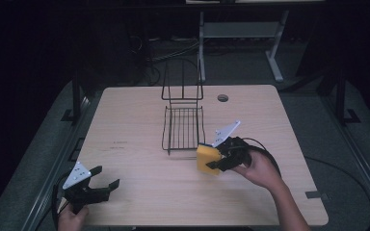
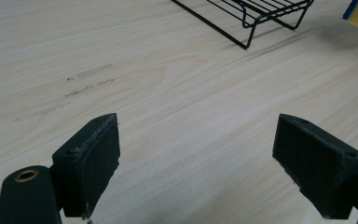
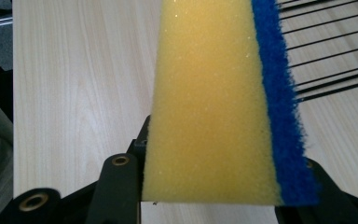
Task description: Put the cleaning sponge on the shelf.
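Yellow foam sponge with a blue scouring layer (image 3: 214, 102) sits closest to the lens in the right gripper view, pinched across its thickness between the two black jaws of the right gripper (image 1: 224, 156). From the high view, it is held near the right front corner of the black wire dish rack (image 1: 184, 127), at the middle of the pale wooden table (image 1: 125, 192); whether it hangs clear of the tabletop or rests on it is hard to tell.

Judging by its porous look, the sponge should be light and soft, yielding under the jaws rather than slipping. Holding it across the yellow and blue faces, as now, seems sound; a hard squeeze would likely only deform it.

Down at the near left corner, the left gripper (image 1: 101, 185) is spread wide with nothing between its jaws, hovering over bare wood.

Much of the sponge is cut off by the frame in the right gripper view, and the jaw pads are hidden behind it. Beyond the table, the room is too dark to read.
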Demonstrator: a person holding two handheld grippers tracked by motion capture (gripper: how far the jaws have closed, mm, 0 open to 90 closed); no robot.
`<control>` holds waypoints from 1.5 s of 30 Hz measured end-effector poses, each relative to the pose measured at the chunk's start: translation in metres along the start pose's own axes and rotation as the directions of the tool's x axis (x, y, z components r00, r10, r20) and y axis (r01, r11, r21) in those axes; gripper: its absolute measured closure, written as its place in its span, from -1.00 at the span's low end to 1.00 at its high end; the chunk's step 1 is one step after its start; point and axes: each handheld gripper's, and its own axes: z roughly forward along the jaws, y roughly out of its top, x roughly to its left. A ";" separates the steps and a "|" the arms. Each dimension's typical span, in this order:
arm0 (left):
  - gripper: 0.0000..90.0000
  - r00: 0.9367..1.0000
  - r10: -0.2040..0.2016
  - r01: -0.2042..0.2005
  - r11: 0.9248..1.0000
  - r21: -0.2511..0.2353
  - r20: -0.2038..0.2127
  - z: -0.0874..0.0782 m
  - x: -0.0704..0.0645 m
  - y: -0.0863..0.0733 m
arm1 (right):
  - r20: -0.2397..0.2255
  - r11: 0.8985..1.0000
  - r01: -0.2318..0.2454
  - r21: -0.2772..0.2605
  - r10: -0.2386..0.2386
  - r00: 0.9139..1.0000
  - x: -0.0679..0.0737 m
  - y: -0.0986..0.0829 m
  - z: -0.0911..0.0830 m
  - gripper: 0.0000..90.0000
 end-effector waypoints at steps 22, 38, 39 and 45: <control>-0.68 1.000 -0.001 0.001 1.000 -0.002 0.001 0.000 0.000 0.000 | -0.018 0.999 0.045 -0.013 -0.046 0.999 -0.024 0.031 0.008 0.25; -0.68 1.000 0.000 0.000 1.000 -0.002 0.003 -0.001 0.001 0.000 | -0.028 0.998 0.058 -0.008 -0.059 0.998 -0.035 0.048 0.012 0.25; -0.69 1.000 -0.001 0.001 1.000 -0.002 0.003 -0.001 0.001 0.000 | -0.026 0.998 0.060 -0.005 -0.060 0.998 -0.036 0.049 0.012 0.25; -0.68 1.000 -0.002 0.002 1.000 -0.001 0.003 -0.001 0.001 0.000 | -0.041 0.999 0.051 -0.012 -0.051 0.998 -0.040 0.049 0.016 0.25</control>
